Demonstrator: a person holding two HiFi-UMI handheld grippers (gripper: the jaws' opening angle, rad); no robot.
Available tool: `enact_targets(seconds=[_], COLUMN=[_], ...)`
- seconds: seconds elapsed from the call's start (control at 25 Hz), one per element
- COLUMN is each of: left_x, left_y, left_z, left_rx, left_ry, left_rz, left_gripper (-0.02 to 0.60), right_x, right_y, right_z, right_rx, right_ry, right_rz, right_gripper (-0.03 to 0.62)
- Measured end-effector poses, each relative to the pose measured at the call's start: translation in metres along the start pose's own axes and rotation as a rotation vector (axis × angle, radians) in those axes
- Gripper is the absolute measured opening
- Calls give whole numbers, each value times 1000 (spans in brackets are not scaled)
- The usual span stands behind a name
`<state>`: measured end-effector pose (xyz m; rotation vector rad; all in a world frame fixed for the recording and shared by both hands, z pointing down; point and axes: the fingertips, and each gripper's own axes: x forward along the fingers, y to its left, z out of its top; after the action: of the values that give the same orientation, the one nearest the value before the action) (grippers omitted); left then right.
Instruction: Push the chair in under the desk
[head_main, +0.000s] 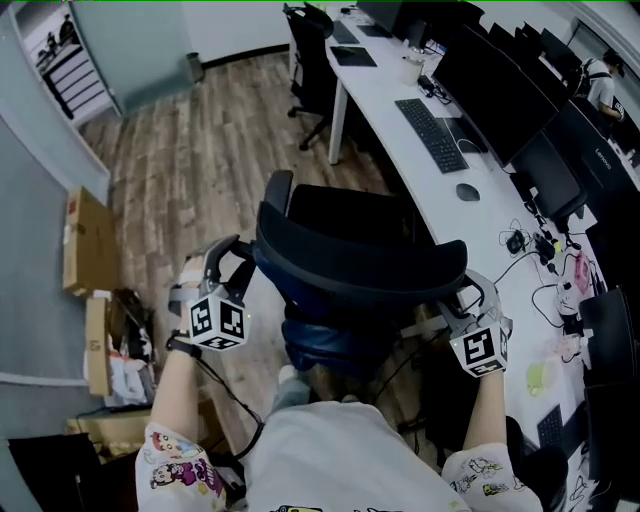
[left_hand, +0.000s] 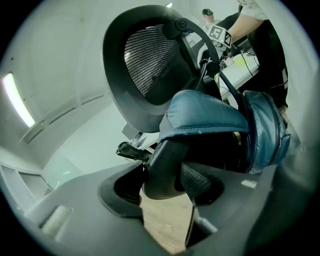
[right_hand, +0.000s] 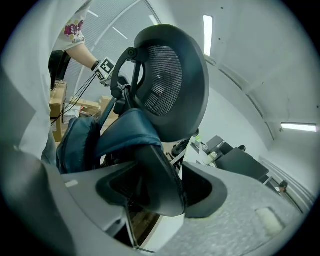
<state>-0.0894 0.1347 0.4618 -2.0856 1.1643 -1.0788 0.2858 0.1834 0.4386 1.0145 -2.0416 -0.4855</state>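
A black office chair (head_main: 360, 250) with a mesh back stands on the wood floor beside the white desk (head_main: 395, 75), its seat outside the desk edge. Something blue and padded (head_main: 325, 335) hangs behind its back. My left gripper (head_main: 225, 262) is shut on the left edge of the chair's back frame (left_hand: 165, 165), which fills the gap between the pads of the left gripper (left_hand: 167, 181). At the opposite edge my right gripper (head_main: 462, 295) holds the back frame (right_hand: 160, 170) the same way, with the right gripper (right_hand: 160, 192) closed around it. The mesh part (left_hand: 150, 60) rises above both grips.
On the desk lie a keyboard (head_main: 432, 133), a mouse (head_main: 468, 191), dark monitors (head_main: 500, 90) and cables (head_main: 540, 250). A second chair (head_main: 310, 60) stands further along. Cardboard boxes (head_main: 88, 240) sit by the left wall. A person (head_main: 605, 80) is at the far right.
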Motion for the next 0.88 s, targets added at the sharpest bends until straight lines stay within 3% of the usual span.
enact_targets(seconds=[0.48, 0.88], left_x=[55, 74], left_y=[39, 56], left_z=[-12, -23], left_rx=[49, 77], left_ry=[-117, -161], left_rz=[-62, -91], left_gripper=[247, 247], right_x=[20, 29], right_y=[4, 17], right_z=[17, 31], right_rx=[70, 133], right_ry=[69, 82], right_rz=[-101, -121], right_gripper=[268, 276])
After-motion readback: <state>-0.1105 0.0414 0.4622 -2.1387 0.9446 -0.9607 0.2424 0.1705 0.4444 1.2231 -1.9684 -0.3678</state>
